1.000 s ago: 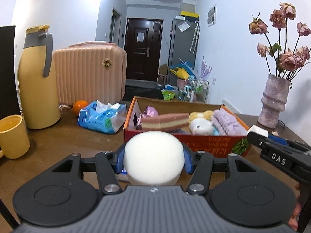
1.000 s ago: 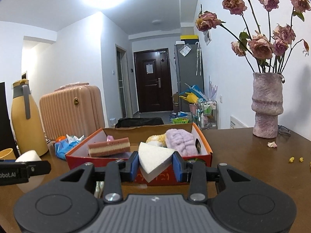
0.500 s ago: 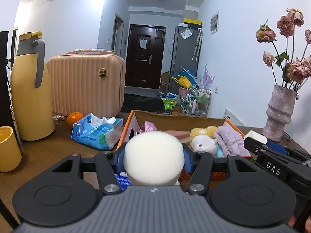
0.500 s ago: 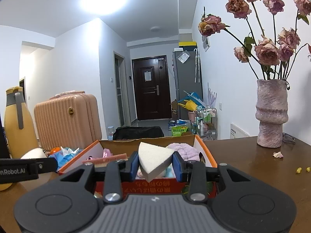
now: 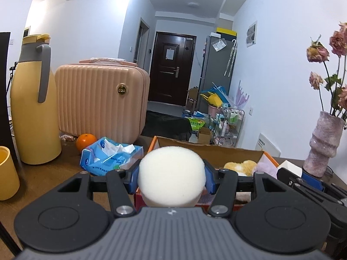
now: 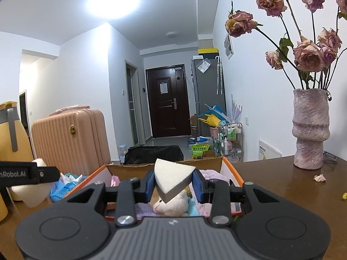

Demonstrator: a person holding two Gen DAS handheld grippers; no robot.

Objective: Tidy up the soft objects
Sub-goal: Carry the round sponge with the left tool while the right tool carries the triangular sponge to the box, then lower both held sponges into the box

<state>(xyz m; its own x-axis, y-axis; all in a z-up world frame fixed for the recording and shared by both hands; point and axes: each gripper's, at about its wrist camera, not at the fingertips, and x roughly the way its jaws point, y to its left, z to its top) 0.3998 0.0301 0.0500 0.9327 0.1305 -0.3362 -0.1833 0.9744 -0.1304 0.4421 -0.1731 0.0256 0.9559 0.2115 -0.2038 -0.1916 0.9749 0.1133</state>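
1. left wrist view: the left hand-held gripper point(image 5: 171, 178) is pinching a round white sponge point(image 5: 171, 178) between its blue pads. it hangs just over the near wall of the orange cardboard box point(image 5: 269, 160). a yellow plush toy point(image 5: 238, 166) and something lilac and fluffy lie at the far right inside. a tissue pack point(image 5: 110, 159), an orange point(image 5: 86, 141) and a yellow jug point(image 5: 32, 108) sit left on the tabletop point(image 5: 43, 179).
2. right wrist view: the right hand-held gripper point(image 6: 173, 183) is pressed tight on a wedge-shaped white sponge point(image 6: 173, 178), poised above a white plush toy point(image 6: 171, 203) in the box point(image 6: 232, 169). a vase of dried roses point(image 6: 310, 127) stands far right.
3. risk, as i judge it: both sponges crowd the same box, so the two tools could bump. the round sponge is barely past the near wall; let go now, it may bounce off the rim onto the tabletop. the wedge could roll off the plush pile.
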